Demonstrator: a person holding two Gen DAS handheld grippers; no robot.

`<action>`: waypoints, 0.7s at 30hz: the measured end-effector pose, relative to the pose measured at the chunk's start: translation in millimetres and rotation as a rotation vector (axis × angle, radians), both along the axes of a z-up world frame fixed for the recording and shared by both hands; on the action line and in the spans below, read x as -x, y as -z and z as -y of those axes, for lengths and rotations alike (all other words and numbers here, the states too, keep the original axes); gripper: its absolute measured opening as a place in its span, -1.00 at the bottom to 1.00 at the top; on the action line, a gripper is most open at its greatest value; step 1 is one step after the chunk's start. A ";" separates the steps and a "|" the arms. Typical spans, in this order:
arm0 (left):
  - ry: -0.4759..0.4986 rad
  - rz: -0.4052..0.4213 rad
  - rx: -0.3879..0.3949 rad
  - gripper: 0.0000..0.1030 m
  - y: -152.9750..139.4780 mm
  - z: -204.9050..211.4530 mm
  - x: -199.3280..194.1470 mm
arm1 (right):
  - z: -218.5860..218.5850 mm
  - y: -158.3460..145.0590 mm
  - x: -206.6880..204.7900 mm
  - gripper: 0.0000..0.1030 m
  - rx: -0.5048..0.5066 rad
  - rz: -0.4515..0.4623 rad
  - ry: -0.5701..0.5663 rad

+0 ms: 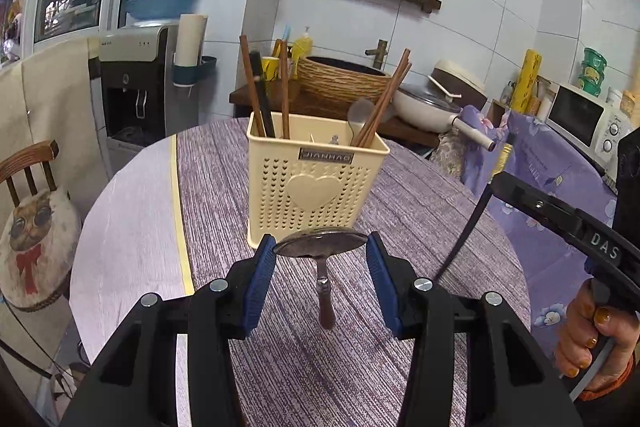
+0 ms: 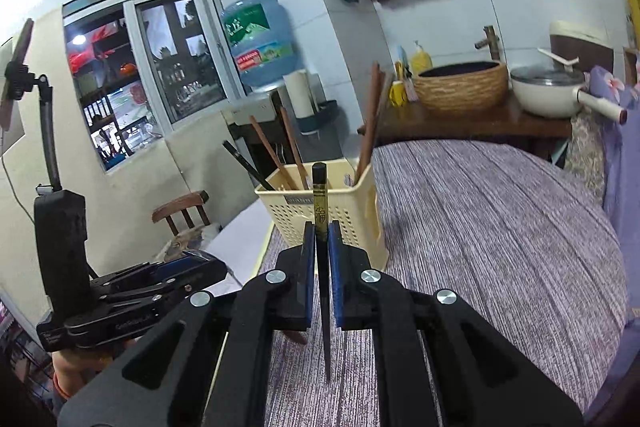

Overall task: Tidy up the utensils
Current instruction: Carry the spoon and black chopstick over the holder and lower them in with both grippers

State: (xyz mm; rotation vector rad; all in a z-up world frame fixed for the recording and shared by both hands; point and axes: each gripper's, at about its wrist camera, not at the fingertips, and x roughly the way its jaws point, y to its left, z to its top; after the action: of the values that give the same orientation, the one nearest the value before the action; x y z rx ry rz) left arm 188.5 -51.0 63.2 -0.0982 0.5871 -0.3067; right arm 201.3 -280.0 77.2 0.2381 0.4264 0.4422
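the left gripper [image 1: 320, 247] pinches a metal spoon [image 1: 321, 246] by its bowl, handle hanging down, just in front of the cream utensil holder [image 1: 316, 183] on the table [image 1: 420, 211]. the right gripper [image 2: 319, 239] is pressed tight on a black chopstick [image 2: 320, 195], beside the holder. to do this well, bring each over its own compartment, keep it near upright, lower it inside, then release

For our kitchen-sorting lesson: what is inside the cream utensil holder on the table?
The holder contains brown chopsticks, a black chopstick and a pale spoon. Their lower ends and the holder's bottom are hidden by its walls.
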 end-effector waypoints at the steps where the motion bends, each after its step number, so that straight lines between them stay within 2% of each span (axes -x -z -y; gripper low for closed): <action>1: 0.000 0.004 0.000 -0.10 -2.1 -0.1 0.0 | 1.4 -1.9 0.6 -0.84 -0.003 0.006 -0.004; 12: 0.026 0.044 0.025 -0.10 -29.0 -3.3 -5.2 | -3.8 -28.8 -3.6 -0.86 0.015 0.059 -0.039; 21: 0.059 0.115 0.040 -0.10 -76.0 -2.5 -21.7 | -11.7 -64.7 -17.8 -0.86 0.052 0.101 -0.072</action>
State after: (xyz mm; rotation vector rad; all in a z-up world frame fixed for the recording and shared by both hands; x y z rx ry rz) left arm 210.2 -48.5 139.2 -0.1010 0.4705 -0.3787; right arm 219.1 -268.3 141.9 0.1494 0.3482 0.5108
